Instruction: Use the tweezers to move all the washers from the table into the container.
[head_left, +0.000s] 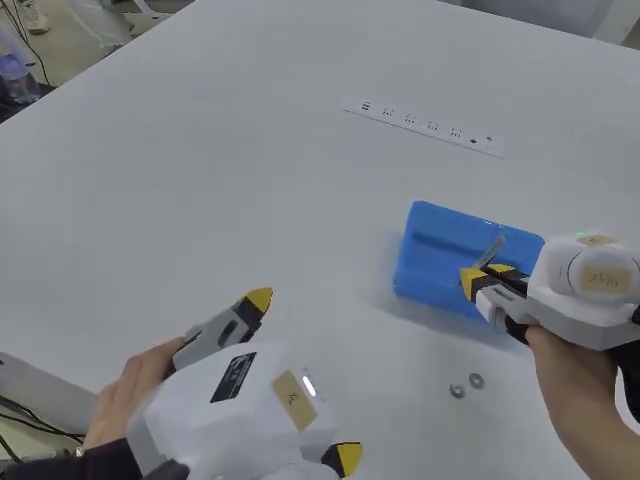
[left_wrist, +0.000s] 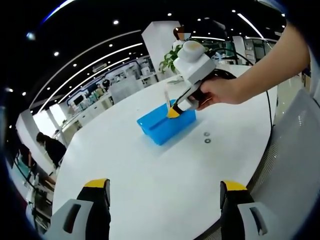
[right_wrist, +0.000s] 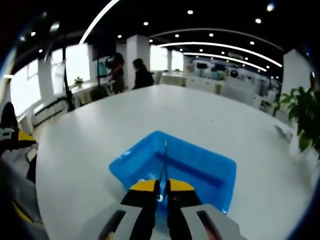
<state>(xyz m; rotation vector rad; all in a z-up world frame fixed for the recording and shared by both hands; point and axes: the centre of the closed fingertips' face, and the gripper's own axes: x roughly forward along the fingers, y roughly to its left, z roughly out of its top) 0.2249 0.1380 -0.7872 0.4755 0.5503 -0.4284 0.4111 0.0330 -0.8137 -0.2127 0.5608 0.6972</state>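
Fingers of left gripper (left_wrist: 164, 185): spread wide, holding nothing, over the white counter (head_left: 200, 180).
Fingers of right gripper (right_wrist: 162, 187): pinching thin metal tweezers (right_wrist: 165, 160), whose tips are over the blue rectangular plastic container (right_wrist: 200, 170).
Two small metal washers (head_left: 466, 386): on the counter just beside the container's near side, apart from the tweezers.
Far: white power strip (head_left: 425, 127).

I can read no text from here: the labels (head_left: 233, 377) on the left gripper (head_left: 302, 378) and right gripper (head_left: 480, 277), and the power strip (head_left: 425, 126) markings, are too blurred.
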